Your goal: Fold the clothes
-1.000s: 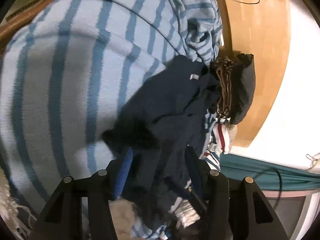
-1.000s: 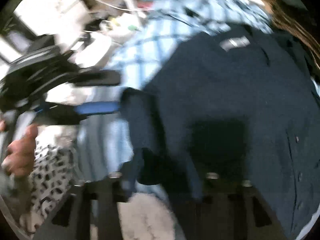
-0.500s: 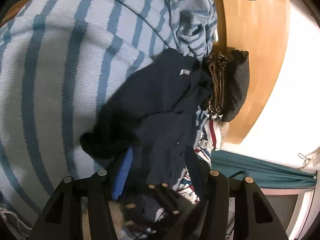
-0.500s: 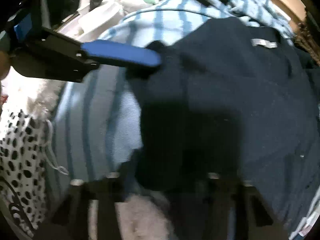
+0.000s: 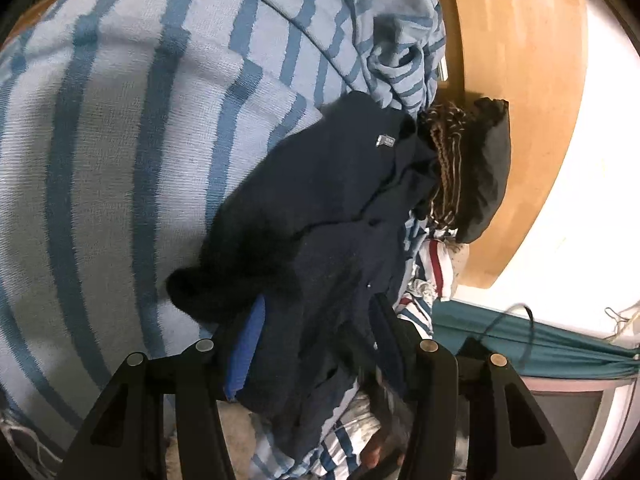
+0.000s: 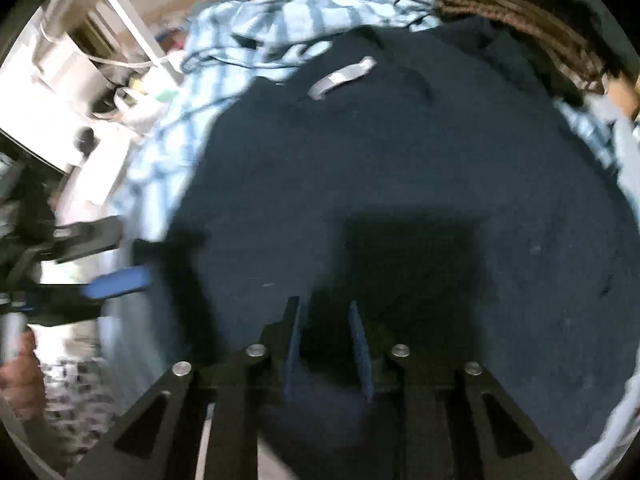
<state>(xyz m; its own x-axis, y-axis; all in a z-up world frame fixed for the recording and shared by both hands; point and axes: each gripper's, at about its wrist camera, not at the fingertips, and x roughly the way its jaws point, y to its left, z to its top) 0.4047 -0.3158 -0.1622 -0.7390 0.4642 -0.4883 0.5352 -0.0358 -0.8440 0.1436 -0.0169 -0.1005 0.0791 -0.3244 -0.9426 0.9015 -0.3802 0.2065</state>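
Note:
A navy garment (image 5: 332,208) with a small grey label (image 5: 386,141) lies bunched on a blue-striped blanket (image 5: 100,160). My left gripper (image 5: 320,300) is shut on a thick fold of it, and the cloth fills the gap beside its blue pad (image 5: 248,344). In the right wrist view the same garment (image 6: 400,168) spreads wide, and the left gripper (image 6: 116,260) holds its left corner. My right gripper (image 6: 324,302) points down over the garment's middle. Its jaws are opening, and no fold is pinched between the pads.
A dark cap with brown braided cords (image 5: 476,168) and a red-and-white striped cloth (image 5: 436,264) lie beside the garment on a wooden surface (image 5: 520,80). Teal fabric (image 5: 520,348) hangs at the lower right. A hand (image 6: 20,376), spotted fabric (image 6: 68,384) and cluttered white shelving (image 6: 80,80) are at the left.
The right gripper has let go of the garment's left part and moved across over its middle. The dark corner of cloth by the left gripper has slid down and left. The left gripper stayed put.

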